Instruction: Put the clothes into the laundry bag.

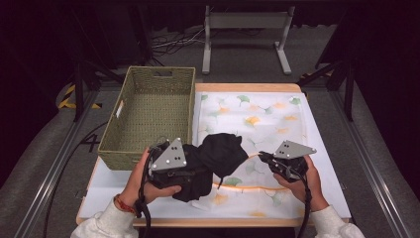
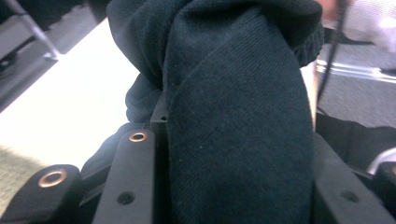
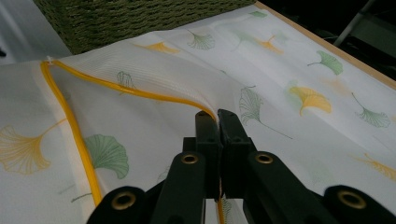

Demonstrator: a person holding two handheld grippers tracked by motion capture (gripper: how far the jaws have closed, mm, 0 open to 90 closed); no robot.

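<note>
A black garment (image 1: 224,151) lies bunched at the near left of a white mesh bag (image 1: 262,115) printed with ginkgo leaves. My left gripper (image 1: 190,172) is shut on the black garment (image 2: 238,121), whose thick fold fills the space between the jaws and hangs over them. To the right, my right gripper (image 1: 261,156) is shut on the bag's yellow-piped edge (image 3: 140,93), lifting that edge a little off the lower layer. In the right gripper view the closed jaw tips (image 3: 217,114) pinch the piping, and the bag (image 3: 299,60) spreads beyond them.
An empty woven green basket (image 1: 115,152) stands at the table's left, touching the bag's left side; its wall (image 3: 130,18) shows past the bag. A grey metal stand (image 1: 245,22) is on the floor behind the wooden table edge (image 1: 247,87).
</note>
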